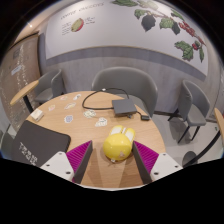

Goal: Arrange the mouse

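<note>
A round yellow mouse lies on the wooden table, near its front edge. It sits between my fingers, close to the right magenta pad and with a gap to the left pad. My gripper is open around it. A small pale piece shows at the mouse's far end.
A dark grey box with a looping black cable lies beyond the mouse. Several small white items are scattered mid-table. A printed white-and-black object lies at the left. Grey chairs surround the table.
</note>
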Demonstrator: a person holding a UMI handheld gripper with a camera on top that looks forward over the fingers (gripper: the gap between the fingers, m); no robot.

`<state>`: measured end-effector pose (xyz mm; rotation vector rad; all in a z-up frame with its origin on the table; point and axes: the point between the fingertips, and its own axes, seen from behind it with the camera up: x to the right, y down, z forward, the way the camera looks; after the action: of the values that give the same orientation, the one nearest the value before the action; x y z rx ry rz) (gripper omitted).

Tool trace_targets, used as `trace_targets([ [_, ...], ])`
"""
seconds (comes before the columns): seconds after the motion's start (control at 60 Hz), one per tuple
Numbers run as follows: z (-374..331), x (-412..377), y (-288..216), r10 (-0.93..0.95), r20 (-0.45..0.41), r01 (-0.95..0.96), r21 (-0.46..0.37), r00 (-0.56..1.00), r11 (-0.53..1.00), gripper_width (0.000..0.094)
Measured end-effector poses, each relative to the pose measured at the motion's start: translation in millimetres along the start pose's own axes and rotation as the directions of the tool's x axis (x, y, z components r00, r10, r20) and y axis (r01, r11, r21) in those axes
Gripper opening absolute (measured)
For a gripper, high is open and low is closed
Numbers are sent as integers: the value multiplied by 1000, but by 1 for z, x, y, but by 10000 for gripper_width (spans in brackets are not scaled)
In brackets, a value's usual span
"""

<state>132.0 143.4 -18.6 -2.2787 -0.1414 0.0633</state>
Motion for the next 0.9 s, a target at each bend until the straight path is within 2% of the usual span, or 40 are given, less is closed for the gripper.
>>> trace_targets([
  [0.033,5,1,-4,5,-8,-5,1,1000,1000,791],
  [0.067,10,4,-8,11,-16,-11,3,1000,1000,719],
  [0.1,13,6,-11,22,-30,-22,11,999,1000,594],
  [0.117,14,8,-12,26,-39,-25,17,999,1000,502],
  [0.25,12,13,-13,80,-66,-77,49,995,996,356],
  [0.317,4,19,-10,104,-89,-99,56,991,994,342],
  [0.4,-21,13,-18,179,-95,-169,109,979,980,338],
  [0.483,-64,-30,-45,212,-41,-202,174,976,964,341],
  [0.55,-100,-75,-69,181,0,-175,254,983,951,339],
  [0.617,-119,-129,-75,126,27,-129,284,992,950,352],
  [0.767,-107,-245,-28,56,156,-88,207,986,974,360],
  [0.9,-73,-261,22,60,106,-71,97,993,993,361],
])
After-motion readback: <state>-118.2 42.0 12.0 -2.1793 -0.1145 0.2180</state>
